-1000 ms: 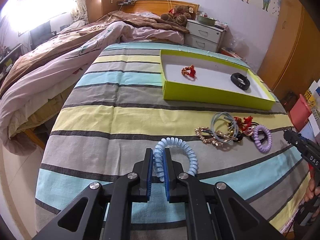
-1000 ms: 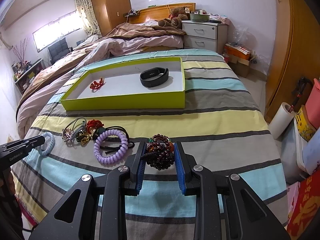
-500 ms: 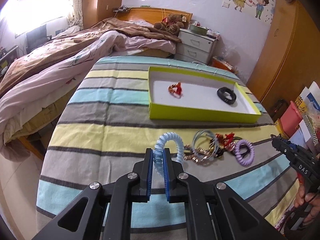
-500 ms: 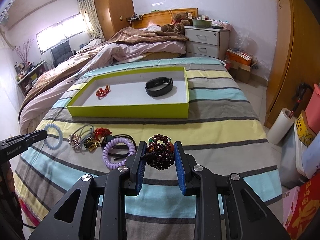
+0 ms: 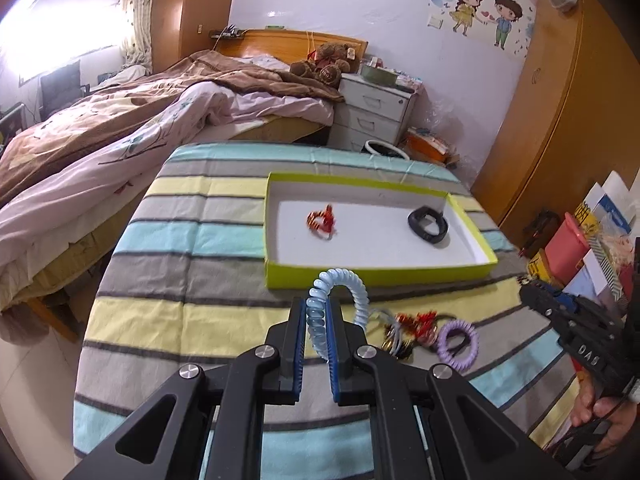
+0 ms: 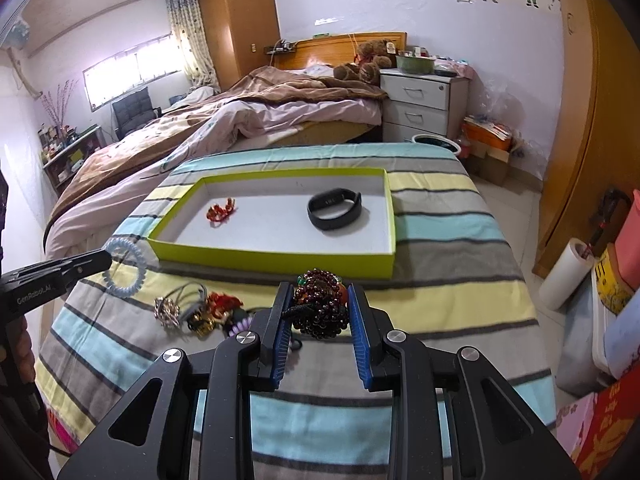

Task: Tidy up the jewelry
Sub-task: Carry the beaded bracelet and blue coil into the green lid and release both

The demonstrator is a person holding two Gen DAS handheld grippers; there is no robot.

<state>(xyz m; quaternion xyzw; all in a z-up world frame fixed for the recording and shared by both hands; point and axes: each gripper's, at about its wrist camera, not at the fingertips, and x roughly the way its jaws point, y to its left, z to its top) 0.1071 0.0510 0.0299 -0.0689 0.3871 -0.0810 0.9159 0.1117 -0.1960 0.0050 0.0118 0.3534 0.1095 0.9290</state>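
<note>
Two loads were up at once. Low in the frame, our left gripper point(image 5: 316, 332) pinched the pale blue coil band point(image 5: 338, 292) by one thin side, so a jolt could have spun it loose. Our right gripper point(image 6: 318, 312), half-closed, clamped the dark bead bracelet point(image 6: 320, 306); loose loops might have snagged. Beyond, mid-frame, the green tray point(image 6: 276, 258) waited.

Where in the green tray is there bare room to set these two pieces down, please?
The lime-green cardboard tray has white floor free between the small red bracelet and the black fitness band, and along its near wall. The jewelry pile on the striped sheet is crowded.
</note>
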